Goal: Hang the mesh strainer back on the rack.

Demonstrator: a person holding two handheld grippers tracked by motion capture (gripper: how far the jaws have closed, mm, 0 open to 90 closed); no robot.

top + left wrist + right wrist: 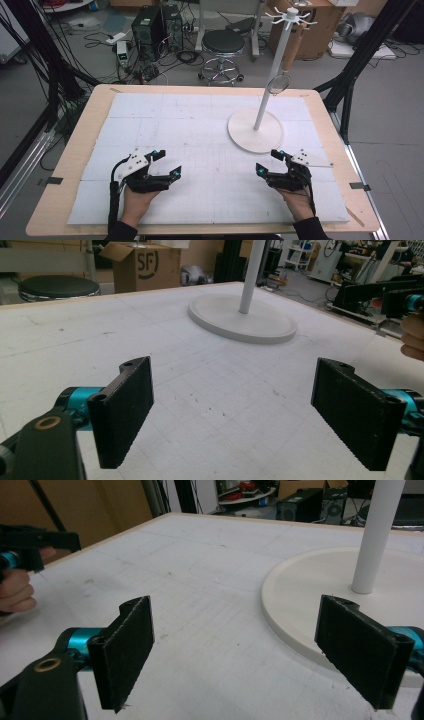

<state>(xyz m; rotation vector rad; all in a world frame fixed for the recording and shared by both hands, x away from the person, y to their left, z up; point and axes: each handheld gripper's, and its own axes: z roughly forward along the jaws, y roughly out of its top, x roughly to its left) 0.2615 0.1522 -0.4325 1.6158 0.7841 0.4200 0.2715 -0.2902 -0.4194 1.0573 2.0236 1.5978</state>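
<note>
While both our hands rest low near the front edge of the table (90, 125), we hold the left gripper (167, 165) and the right gripper (267, 162) well apart, each with its jaws spread wide and nothing between them. In the left gripper view the two black pads (125, 410) frame bare white board; in the right gripper view they frame the rim of the stand's round base (320, 605). We judge this a ready stance: jaws released so either tool can close on something without a further opening move, hands apart so the cables and grey plates do not foul each other.

What we are nearest to working on is the white rack stand (272, 75), which rises upright from its base (255, 131) on the far right part of the board, just ahead of the right gripper. A small round strainer (277, 82) hangs beside the pole, its wooden handle (292, 47) leading up toward the hooks at the top (291, 16); we cannot tell exactly which hook carries it. It hangs free of the table, so the right gripper, being closer, looks the better placed to reach up for it, while the left stays clear to steady the base if needed
</note>
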